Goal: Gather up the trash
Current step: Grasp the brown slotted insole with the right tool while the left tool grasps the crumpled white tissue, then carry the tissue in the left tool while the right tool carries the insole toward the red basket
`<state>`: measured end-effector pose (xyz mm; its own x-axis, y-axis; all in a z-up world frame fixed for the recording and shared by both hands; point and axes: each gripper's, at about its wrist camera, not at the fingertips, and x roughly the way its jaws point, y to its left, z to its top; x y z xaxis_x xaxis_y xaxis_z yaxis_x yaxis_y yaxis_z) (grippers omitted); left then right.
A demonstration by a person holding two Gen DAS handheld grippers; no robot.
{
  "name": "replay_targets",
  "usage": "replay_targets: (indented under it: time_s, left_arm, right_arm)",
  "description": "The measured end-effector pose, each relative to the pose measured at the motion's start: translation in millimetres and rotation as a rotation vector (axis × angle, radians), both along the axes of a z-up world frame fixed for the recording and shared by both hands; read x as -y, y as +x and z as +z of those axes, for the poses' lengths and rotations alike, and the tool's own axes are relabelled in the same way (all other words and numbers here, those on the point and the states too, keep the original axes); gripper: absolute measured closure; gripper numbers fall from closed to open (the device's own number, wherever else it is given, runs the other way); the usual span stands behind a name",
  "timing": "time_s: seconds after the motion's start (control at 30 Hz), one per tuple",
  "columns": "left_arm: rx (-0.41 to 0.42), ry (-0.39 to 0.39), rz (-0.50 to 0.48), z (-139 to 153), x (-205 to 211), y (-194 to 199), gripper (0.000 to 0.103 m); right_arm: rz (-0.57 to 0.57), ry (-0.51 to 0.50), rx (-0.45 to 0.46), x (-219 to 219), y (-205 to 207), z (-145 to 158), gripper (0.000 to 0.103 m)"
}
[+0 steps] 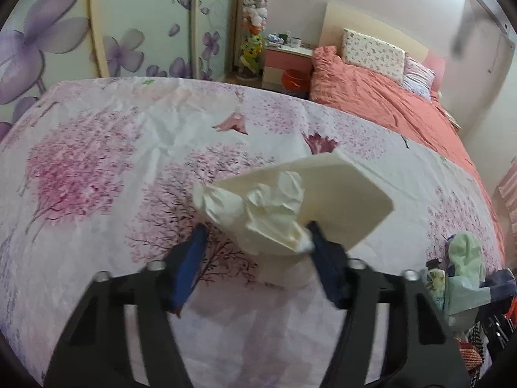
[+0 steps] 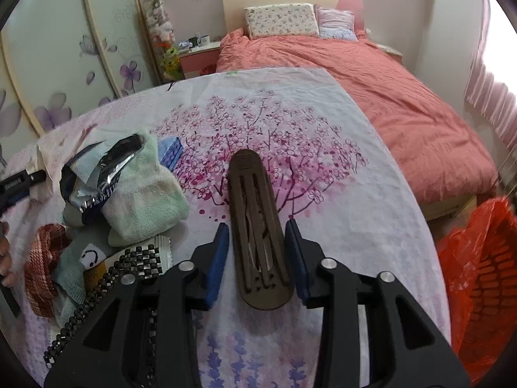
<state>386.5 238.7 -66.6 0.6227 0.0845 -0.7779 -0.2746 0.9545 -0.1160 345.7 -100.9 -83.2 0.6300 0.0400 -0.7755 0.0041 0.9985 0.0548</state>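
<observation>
In the left wrist view my left gripper (image 1: 255, 236) stands open over the floral sheet (image 1: 97, 161). A crumpled cream tissue (image 1: 274, 213) hangs between the blue pads (image 1: 190, 265), touching only the right one, with a flat cream paper (image 1: 342, 187) behind it. In the right wrist view my right gripper (image 2: 257, 242) is shut on a brown folded fan (image 2: 255, 223), held above the sheet (image 2: 339, 226). A silver wrapper (image 2: 106, 168) lies on a green towel (image 2: 145, 194) at the left.
An orange bin with a bag (image 2: 481, 278) stands at the right of the sheet. A checked black bag (image 2: 129, 274) and a red cloth (image 2: 45, 268) lie at the left. A coral bed (image 2: 371, 97) and a nightstand (image 1: 287, 61) stand behind.
</observation>
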Motion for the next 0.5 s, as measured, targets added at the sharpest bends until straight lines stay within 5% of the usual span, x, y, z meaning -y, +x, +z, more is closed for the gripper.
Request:
replay_targets:
  time_s: [0.1, 0.5]
  left_arm:
    - [0.016, 0.004, -0.028, 0.5, 3.9, -0.3, 0.064]
    - [0.068, 0.057, -0.088, 11.1, 6.9, -30.6, 0.066]
  right_arm:
    - [0.015, -0.022, 0.003, -3.7, -1.1, 0.0, 0.069]
    - [0.004, 0.034, 0.033, 7.7, -17.1, 3.7, 0.07]
